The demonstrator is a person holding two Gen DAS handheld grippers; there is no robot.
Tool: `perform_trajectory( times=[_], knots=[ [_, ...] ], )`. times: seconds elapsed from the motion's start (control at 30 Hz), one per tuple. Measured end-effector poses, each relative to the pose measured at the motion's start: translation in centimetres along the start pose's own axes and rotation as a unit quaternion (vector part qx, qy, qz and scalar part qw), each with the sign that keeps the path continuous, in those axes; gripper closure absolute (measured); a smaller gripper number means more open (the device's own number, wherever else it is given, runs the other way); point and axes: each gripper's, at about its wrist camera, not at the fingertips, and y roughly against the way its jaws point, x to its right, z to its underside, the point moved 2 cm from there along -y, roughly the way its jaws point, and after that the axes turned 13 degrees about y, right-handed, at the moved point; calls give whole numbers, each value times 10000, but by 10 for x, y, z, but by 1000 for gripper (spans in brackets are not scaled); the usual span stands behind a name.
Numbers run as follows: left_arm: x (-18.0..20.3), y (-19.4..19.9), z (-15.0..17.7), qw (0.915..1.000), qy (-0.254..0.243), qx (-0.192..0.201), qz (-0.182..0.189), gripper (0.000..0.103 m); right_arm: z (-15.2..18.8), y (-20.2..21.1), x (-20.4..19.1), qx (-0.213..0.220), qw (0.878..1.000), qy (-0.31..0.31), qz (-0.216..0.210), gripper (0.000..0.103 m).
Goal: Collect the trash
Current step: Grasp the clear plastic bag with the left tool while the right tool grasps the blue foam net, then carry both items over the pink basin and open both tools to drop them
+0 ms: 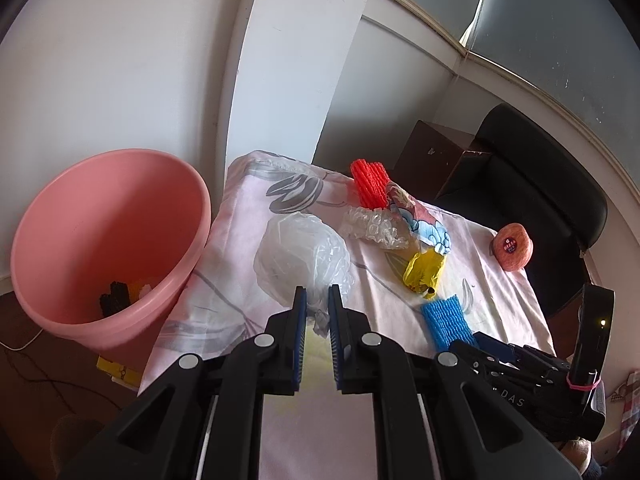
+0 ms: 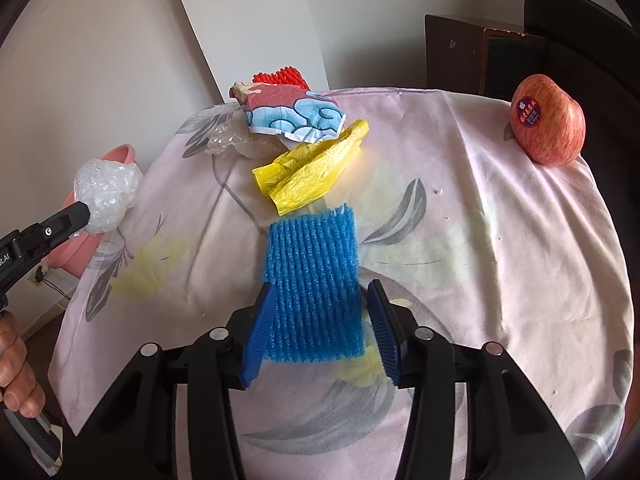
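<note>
My left gripper (image 1: 317, 294) is shut on the tail of a crumpled clear plastic bag (image 1: 304, 256). In the right wrist view that bag (image 2: 106, 192) hangs off the table's left edge, in front of the pink bin (image 2: 125, 153). The bin (image 1: 112, 216) stands left of the table, with dark and yellow scraps at its bottom. My right gripper (image 2: 320, 289) straddles a blue foam net (image 2: 314, 280) lying on the cloth. Its left pad touches the net, its right pad stands just clear, and the net is not squeezed.
On the flowered cloth (image 2: 460, 220) lie a yellow bag (image 2: 312, 172), a colourful wrapper (image 2: 292, 114), bubble wrap (image 2: 236, 142) and a red foam net (image 2: 280, 76). An apple (image 2: 548, 120) sits at the far right corner. A black chair (image 1: 540, 184) stands behind the table.
</note>
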Motion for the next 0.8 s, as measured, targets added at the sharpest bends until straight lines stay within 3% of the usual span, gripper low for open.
perform_trajectory(
  times=[0.13, 0.2, 0.47, 0.8],
  knots=[
    [-6, 7, 4, 10000, 47, 25, -2, 93, 3, 8, 0, 21, 10000, -60, -9, 86],
    [-8, 10, 6, 10000, 67, 41, -1, 93, 4, 14, 0, 76, 9999, -111, -37, 90],
    [-14, 30, 8, 9997, 47, 236, 10, 93, 2, 43, -9, 411, 9990, -89, -163, 92],
    [-26, 58, 2, 9980, 35, 625, -91, 93, -35, 67, -48, 943, 9939, 332, -476, 92]
  ],
)
